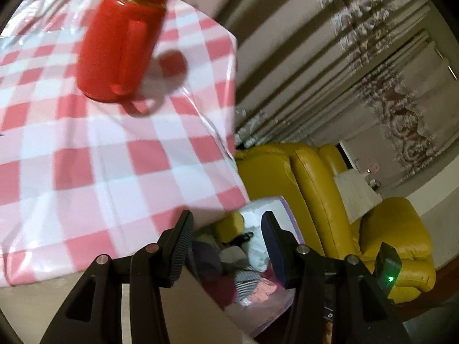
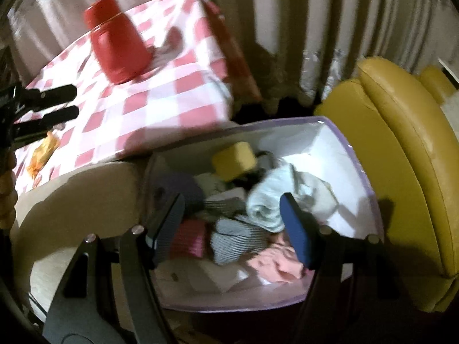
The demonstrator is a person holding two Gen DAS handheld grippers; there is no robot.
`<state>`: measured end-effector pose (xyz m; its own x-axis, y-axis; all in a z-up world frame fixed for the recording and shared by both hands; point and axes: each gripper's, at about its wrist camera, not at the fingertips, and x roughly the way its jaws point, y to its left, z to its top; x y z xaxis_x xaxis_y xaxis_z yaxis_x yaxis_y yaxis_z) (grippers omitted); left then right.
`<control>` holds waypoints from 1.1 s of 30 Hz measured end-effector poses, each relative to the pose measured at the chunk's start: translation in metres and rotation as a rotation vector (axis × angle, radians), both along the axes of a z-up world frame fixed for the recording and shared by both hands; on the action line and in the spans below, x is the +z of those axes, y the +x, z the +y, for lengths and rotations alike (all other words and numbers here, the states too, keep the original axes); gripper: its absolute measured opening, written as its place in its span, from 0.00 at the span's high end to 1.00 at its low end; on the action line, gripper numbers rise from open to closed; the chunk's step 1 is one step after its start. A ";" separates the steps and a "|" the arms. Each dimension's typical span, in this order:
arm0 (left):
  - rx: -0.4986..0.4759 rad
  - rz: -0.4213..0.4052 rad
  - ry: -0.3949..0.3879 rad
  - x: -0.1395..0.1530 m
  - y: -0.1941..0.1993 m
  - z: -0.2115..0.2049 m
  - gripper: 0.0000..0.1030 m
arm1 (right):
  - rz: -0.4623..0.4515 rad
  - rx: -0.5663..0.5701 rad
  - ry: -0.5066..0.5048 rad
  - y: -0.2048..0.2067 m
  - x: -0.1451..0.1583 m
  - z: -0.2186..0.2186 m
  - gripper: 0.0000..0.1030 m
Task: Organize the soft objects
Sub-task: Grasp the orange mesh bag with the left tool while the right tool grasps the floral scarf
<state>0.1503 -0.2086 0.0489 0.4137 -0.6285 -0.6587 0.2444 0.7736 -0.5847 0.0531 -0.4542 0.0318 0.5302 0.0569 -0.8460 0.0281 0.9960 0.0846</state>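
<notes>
Lavender-rimmed storage bin (image 2: 338, 132) sat on the floor between the gingham-covered table (image 1: 100, 149) and the yellow leather sofa (image 2: 401, 149), already full of soft items: white towel (image 2: 266, 200), striped cloth (image 2: 232, 240), pink cloth (image 2: 275, 263), yellow block (image 2: 233, 159). My right gripper (image 2: 229, 229) hung over it, jaws wide, holding nothing. My left gripper (image 1: 226, 243) was wide and empty too, at the table edge. Risk: frames were blurred, so a fast swing could clip the red thermos jug (image 1: 114, 48).

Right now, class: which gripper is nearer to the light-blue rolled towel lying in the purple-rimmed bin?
Right. The right gripper hangs open just above the light-blue rolled towel; the left gripper is off over the red-and-white checked tablecloth.
</notes>
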 end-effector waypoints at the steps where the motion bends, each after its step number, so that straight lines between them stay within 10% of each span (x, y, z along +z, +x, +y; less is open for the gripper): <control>1: 0.013 -0.007 0.005 0.001 -0.001 0.008 0.51 | -0.002 0.013 0.006 0.002 0.000 0.006 0.30; 12: 0.181 -0.004 0.074 -0.002 -0.013 0.115 0.50 | 0.009 0.138 0.057 0.026 0.005 0.071 0.30; 23: 0.418 0.046 0.270 -0.020 -0.022 0.244 0.25 | 0.010 0.244 0.077 0.055 0.002 0.125 0.29; 33: 0.327 0.117 0.463 -0.050 0.003 0.255 0.14 | 0.013 0.326 0.095 0.086 0.000 0.168 0.26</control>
<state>0.1536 0.0463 -0.0014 0.4456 -0.1152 -0.8878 -0.0968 0.9797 -0.1757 0.1388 -0.2867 0.0322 0.4607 0.3008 -0.8350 -0.2885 0.9405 0.1796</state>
